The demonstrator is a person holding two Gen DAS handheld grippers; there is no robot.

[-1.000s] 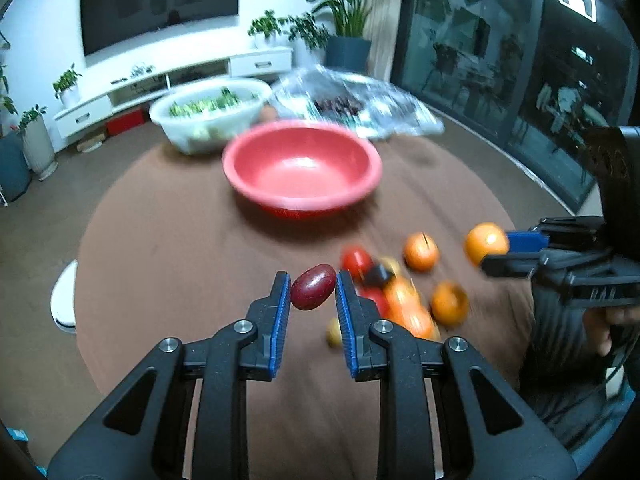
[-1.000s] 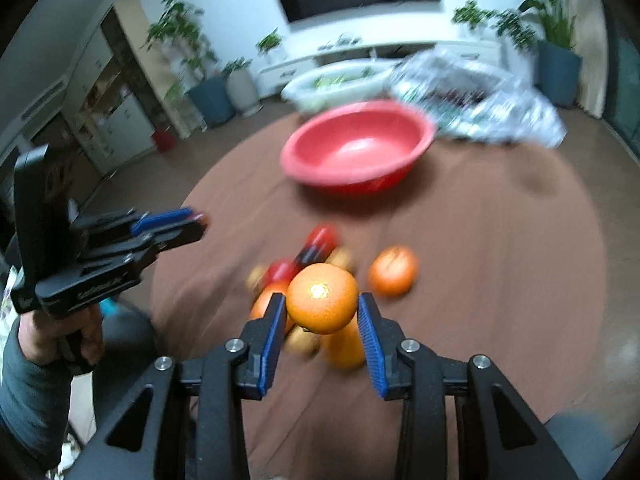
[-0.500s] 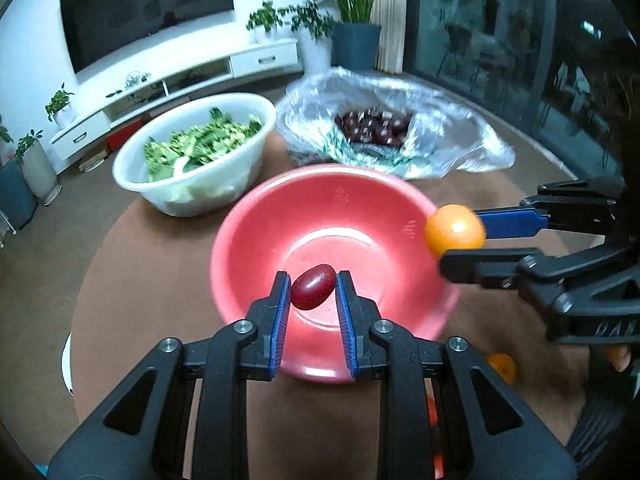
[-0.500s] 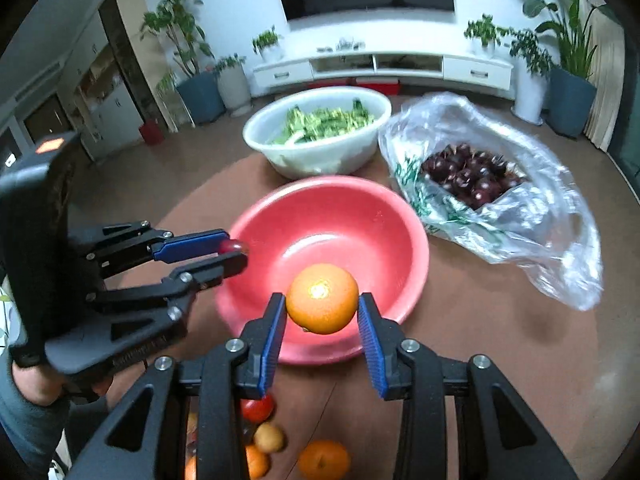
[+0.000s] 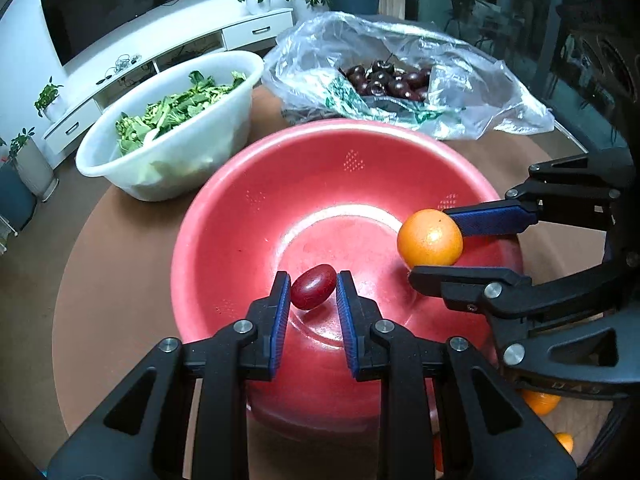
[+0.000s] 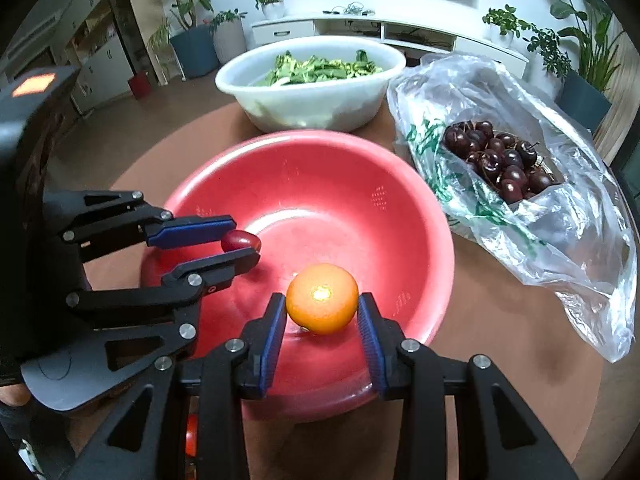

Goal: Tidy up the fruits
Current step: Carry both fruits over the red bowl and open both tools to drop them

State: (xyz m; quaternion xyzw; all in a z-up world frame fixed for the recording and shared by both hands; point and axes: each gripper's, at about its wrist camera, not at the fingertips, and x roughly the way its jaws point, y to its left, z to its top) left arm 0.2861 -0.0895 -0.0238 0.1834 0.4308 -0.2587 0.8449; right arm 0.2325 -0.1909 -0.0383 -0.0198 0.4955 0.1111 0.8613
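clamping: left tool [image 5: 313, 291] on red grape tomato [image 5: 313, 292], right tool [image 6: 322, 309] on orange [image 6: 322, 298]; no legible writing.

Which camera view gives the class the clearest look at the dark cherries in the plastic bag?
The right wrist view: the cherries lie nearer and larger there, with single fruits and stems easy to tell apart inside the open plastic bag. The left wrist view shows the same cherries farther off, smaller, and partly hidden by folds of the bag.

Evenly lit from overhead, with glare patches on the red bowl [image 5: 224, 216] floor and the orange [image 6: 322, 298]; sharp at centre, strongly barrel-distorted toward dark vignetted corners, slightly soft at 9 and 3 o'clock edges.
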